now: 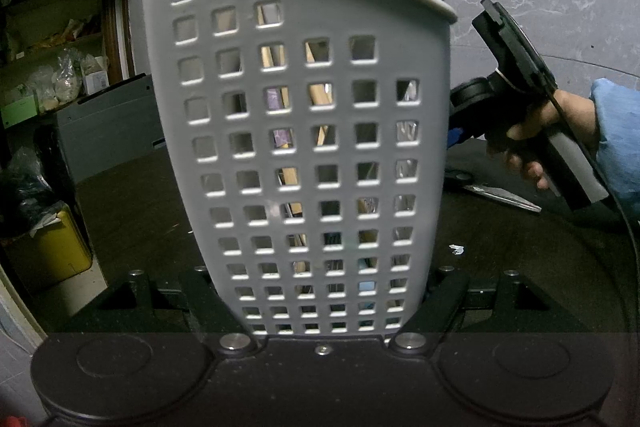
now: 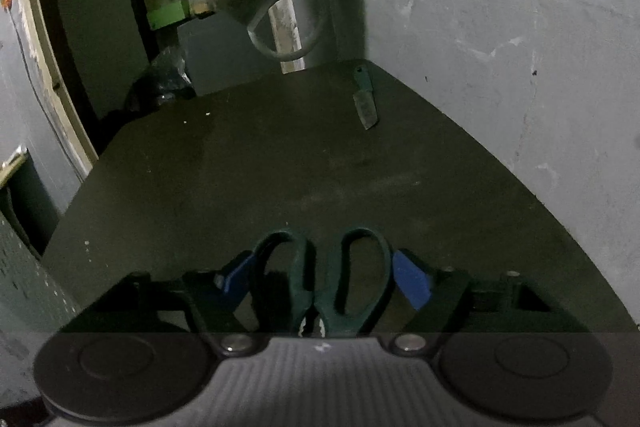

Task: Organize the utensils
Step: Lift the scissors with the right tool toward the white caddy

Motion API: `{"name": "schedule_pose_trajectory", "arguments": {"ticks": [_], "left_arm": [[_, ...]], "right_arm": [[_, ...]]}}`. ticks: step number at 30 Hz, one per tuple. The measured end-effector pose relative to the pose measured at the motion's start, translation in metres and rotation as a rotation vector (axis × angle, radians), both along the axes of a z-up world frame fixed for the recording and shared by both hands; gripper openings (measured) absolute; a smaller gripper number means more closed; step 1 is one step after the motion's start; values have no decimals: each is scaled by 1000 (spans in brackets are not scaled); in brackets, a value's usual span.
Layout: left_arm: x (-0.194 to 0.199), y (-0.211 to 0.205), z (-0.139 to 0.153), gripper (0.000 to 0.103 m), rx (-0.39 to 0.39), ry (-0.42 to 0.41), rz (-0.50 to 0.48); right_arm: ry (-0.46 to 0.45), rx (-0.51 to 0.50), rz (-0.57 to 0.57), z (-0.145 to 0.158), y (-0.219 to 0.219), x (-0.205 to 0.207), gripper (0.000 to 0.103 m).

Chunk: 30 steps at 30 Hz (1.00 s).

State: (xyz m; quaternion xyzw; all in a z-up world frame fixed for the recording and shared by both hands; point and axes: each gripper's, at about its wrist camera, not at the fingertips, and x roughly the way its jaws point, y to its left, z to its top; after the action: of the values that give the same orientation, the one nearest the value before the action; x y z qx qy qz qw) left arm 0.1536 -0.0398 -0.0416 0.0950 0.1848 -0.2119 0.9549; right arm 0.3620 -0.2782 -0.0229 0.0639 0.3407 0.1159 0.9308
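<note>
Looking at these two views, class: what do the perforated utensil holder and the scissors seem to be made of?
Utensil holder: probably moulded plastic, matte grey, judging by its smooth rolled rim and the even grid of square holes.
Scissors: the handles look like dark green plastic, thick rounded loops with a dull sheen. The blade, seen from the left wrist, looks like bare metal, pale and reflective.

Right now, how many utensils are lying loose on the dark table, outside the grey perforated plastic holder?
2: dark-green-handled scissors between the blue pads of the right gripper, and a small green-handled knife near the table's far edge. The grey holder may hide others.
</note>
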Motion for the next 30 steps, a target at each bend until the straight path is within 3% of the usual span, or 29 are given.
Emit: {"name": "schedule_pose_trajectory", "arguments": {"ticks": [2,6,16,30], "left_arm": [[0,0,0,78,0,0,0],[0,0,0,78,-1,1,0],[0,2,0,78,-5,5,-3],[3,5,0,78,-9,8,-5]], "right_arm": [[10,34,-5,1,-4,3,78],[5,13,-22,1,-5,6,61],[-2,-77,40,2,8,-10,61],[16,-213,282,5,38,-72,63]]}}
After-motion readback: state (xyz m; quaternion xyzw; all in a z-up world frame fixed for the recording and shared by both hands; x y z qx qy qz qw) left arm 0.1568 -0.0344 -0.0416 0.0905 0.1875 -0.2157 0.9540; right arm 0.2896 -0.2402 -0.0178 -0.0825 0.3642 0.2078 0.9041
